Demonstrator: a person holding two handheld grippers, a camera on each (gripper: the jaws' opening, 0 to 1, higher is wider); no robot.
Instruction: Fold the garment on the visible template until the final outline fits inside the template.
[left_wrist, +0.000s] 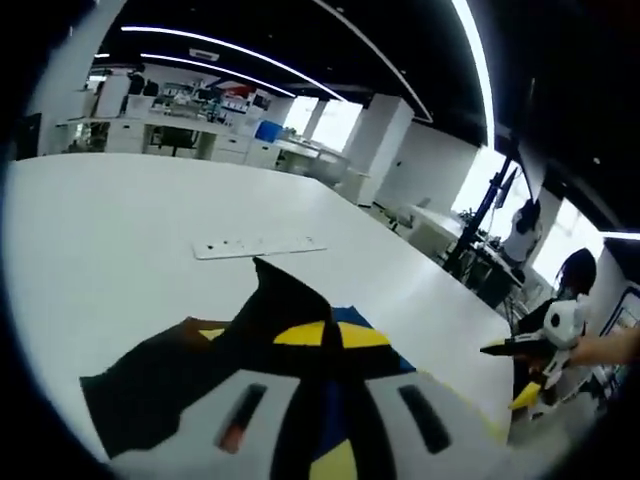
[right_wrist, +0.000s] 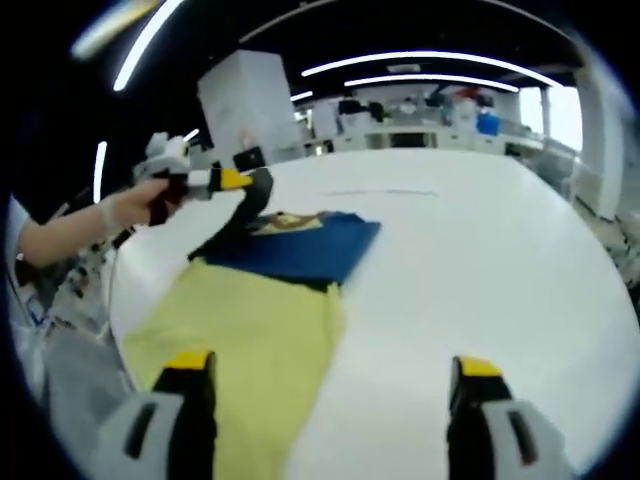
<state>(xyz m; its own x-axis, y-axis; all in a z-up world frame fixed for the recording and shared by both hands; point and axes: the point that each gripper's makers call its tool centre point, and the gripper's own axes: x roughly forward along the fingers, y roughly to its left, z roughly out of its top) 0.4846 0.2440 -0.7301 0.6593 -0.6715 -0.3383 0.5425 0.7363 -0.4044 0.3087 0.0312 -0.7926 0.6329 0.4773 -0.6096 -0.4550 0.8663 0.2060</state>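
Left gripper view: the left gripper (left_wrist: 330, 425) has its jaws pinched on a fold of the dark garment (left_wrist: 200, 370), which lifts to a peak above the white table (left_wrist: 120, 240); yellow and blue patches of it show between the jaws. A white strip (left_wrist: 258, 245) lies flat on the table beyond the peak. Far left, white desks and cabinets (left_wrist: 170, 135) line the room, with long ceiling light strips (left_wrist: 230, 45) overhead; bright windows (left_wrist: 330, 120) sit behind them. At the right edge the right gripper (left_wrist: 535, 345) comes in, held by a hand. Right gripper view: the left gripper (right_wrist: 235, 180), held in a gloved hand (right_wrist: 130, 208), grips the black edge of the garment (right_wrist: 300, 245) at far left, lifting it. A yellow sheet (right_wrist: 250, 350) lies flat on the table (right_wrist: 480, 250), the blue part of the garment resting on its far end. The right gripper (right_wrist: 335, 385) has its jaws spread wide with nothing between them, above the table's near edge.
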